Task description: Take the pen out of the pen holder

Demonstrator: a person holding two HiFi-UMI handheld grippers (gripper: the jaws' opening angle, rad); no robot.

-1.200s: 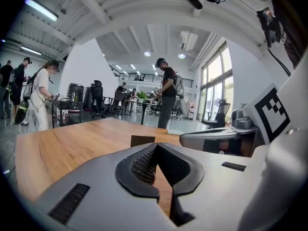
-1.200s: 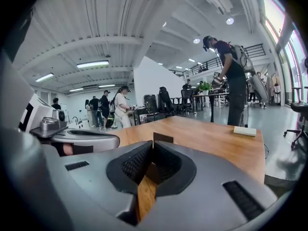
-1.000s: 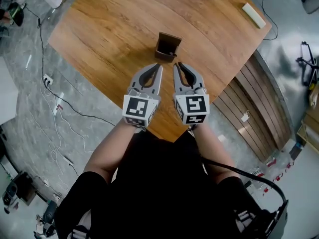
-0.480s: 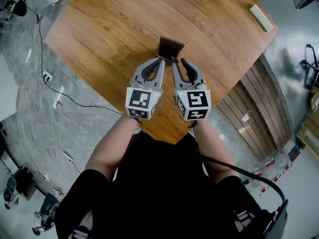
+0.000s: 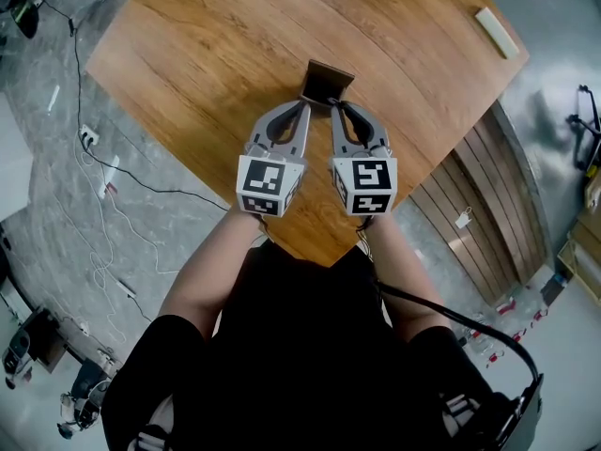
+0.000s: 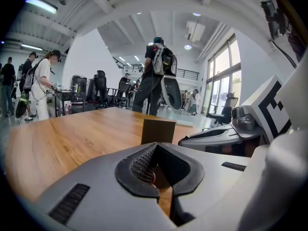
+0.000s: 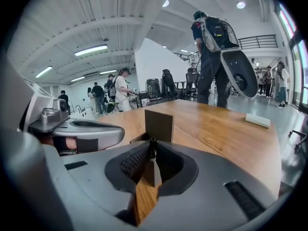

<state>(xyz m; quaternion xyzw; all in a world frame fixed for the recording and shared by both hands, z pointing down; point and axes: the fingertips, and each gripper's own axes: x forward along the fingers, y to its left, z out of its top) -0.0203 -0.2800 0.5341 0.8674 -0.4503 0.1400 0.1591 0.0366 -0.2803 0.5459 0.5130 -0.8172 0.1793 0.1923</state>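
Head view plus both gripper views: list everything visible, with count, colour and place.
table: one, brown wood, under both tools
pen holder: one, dark brown, on the table ahead of the tools
pen: one, dark, between the right tool's tips
block: one, white, far right table corner
cables: several, on the grey floor, left
people: several, beyond the table
left tool: grey, jaws together, empty
right tool: grey, shut on the pen
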